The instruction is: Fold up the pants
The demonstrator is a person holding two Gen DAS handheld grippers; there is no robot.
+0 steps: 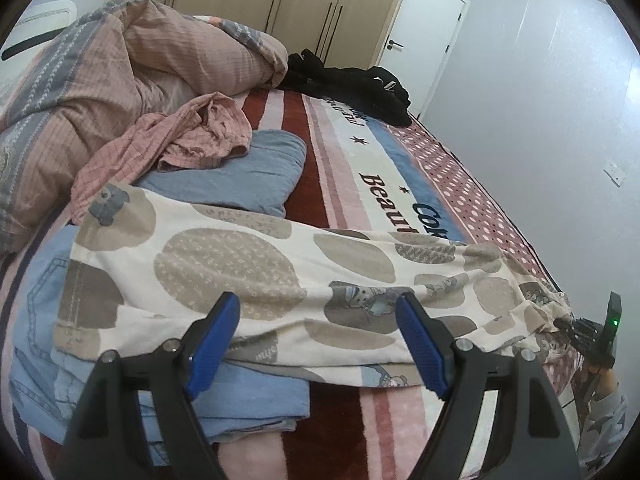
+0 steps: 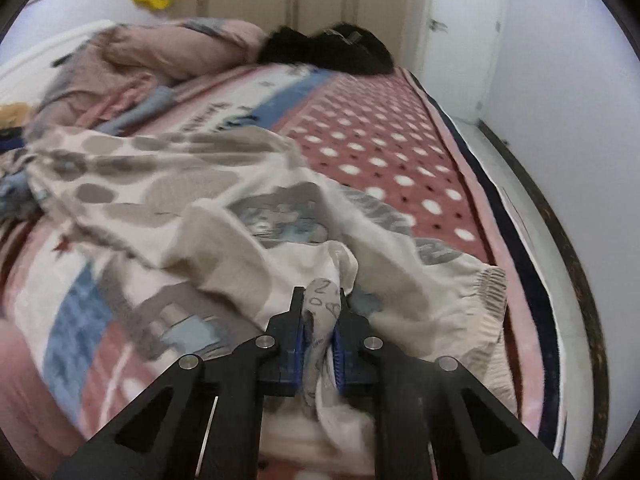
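Cream pants [image 1: 240, 264] with beige dots and cartoon prints lie stretched across the striped bed blanket [image 1: 352, 168]. My left gripper [image 1: 317, 300] is open, its blue pads hovering over the pants' near edge with nothing pinched. At the far right of the left wrist view, the right gripper [image 1: 592, 336] sits at the gathered waistband end. In the right wrist view the pants [image 2: 160, 184] are rumpled, and my right gripper [image 2: 320, 300] is shut on a raised fold of the fabric near the elastic waistband [image 2: 488, 292].
Folded blue jeans [image 1: 44, 320] lie under the pants' left end. Behind them are a folded blue cloth [image 1: 248, 168], a pink checked garment [image 1: 184, 136], a bunched duvet [image 1: 100, 68] and black clothes [image 1: 352, 80]. The bed's edge [image 2: 532, 264] runs along the white wall. A star-print sleeve [image 1: 604, 420] shows lower right.
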